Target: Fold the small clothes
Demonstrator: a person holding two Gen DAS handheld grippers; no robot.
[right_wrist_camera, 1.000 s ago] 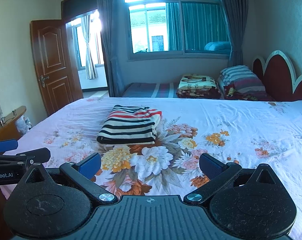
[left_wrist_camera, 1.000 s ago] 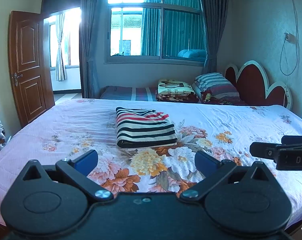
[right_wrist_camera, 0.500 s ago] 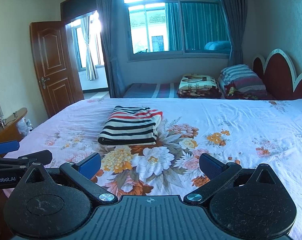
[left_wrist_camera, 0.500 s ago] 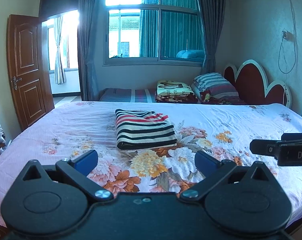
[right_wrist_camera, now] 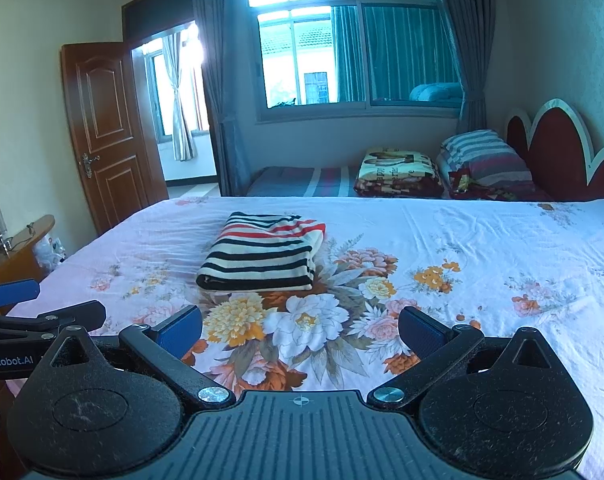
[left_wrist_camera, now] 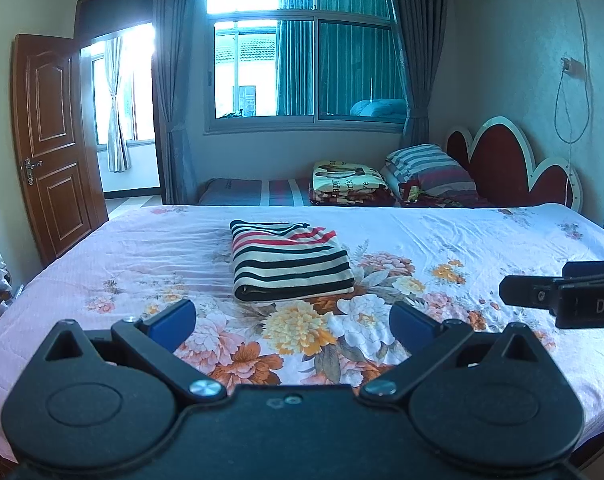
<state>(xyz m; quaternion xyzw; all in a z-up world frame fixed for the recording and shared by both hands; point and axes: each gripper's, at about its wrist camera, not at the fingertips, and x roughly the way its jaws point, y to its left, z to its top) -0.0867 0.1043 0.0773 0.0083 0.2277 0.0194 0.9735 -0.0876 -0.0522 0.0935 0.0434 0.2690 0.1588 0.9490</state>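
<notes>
folded garment (left_wrist_camera: pixel 288 266) on bed (left_wrist_camera: pixel 481 240), pillow (left_wrist_camera: pixel 429 168) behind

In the left wrist view, the right gripper (left_wrist_camera: pixel 509 294) is cut off by the right edge, so only one dark finger and a partial label show. In the right wrist view, the left gripper (right_wrist_camera: pixel 50 306) runs off the left edge, its printed name clipped. The folded blanket (right_wrist_camera: pixel 397 168) carries lettering too small to read.
</notes>
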